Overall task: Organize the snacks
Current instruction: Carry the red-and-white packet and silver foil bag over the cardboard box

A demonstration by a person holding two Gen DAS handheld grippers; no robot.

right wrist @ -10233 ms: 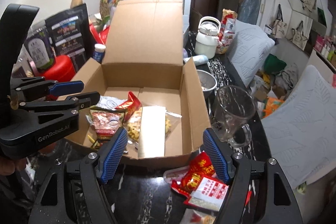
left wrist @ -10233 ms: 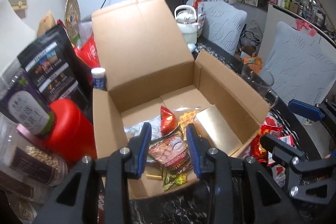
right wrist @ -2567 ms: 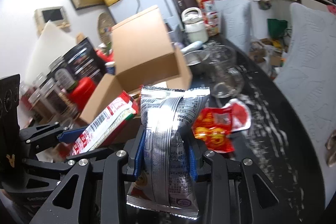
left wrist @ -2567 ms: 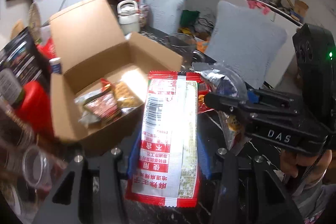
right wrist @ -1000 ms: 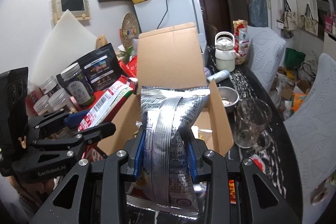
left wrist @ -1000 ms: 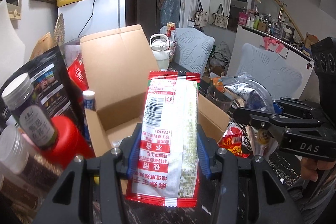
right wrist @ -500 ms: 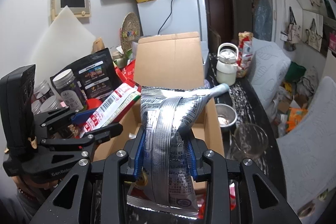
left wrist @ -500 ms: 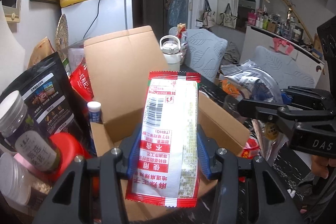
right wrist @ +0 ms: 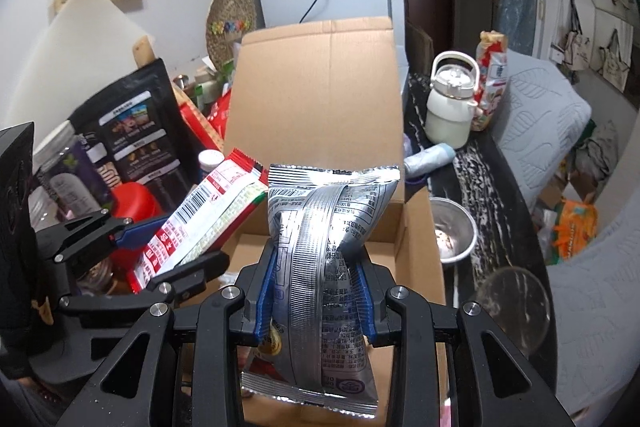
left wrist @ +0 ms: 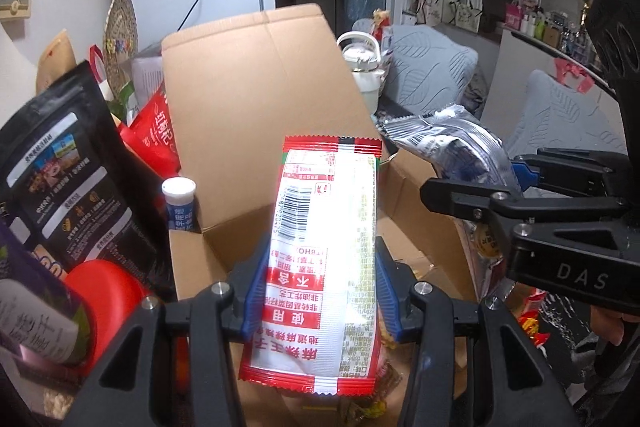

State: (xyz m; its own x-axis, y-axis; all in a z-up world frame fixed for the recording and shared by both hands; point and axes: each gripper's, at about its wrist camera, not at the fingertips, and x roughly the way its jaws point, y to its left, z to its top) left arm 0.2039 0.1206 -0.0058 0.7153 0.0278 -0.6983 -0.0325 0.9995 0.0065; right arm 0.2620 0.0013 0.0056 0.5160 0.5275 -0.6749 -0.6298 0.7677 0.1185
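Both crinkly foil packets (left wrist: 326, 247) nearer carton (left wrist: 256, 75)

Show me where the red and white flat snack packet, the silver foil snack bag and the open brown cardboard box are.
red and white flat snack packet (left wrist: 326, 227), left wrist view, printed middle.
silver foil snack bag (right wrist: 328, 259), right wrist view, centre seam.
open brown cardboard box (right wrist: 320, 87), right wrist view, raised lid flap.

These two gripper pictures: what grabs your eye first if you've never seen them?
Two snack bags held up close: a red-and-white packet clamped in the left gripper, and a crinkled silver packet pinched in the right gripper. Behind both stands an open cardboard box, its lid flap upright, amid cluttered jars and bags.
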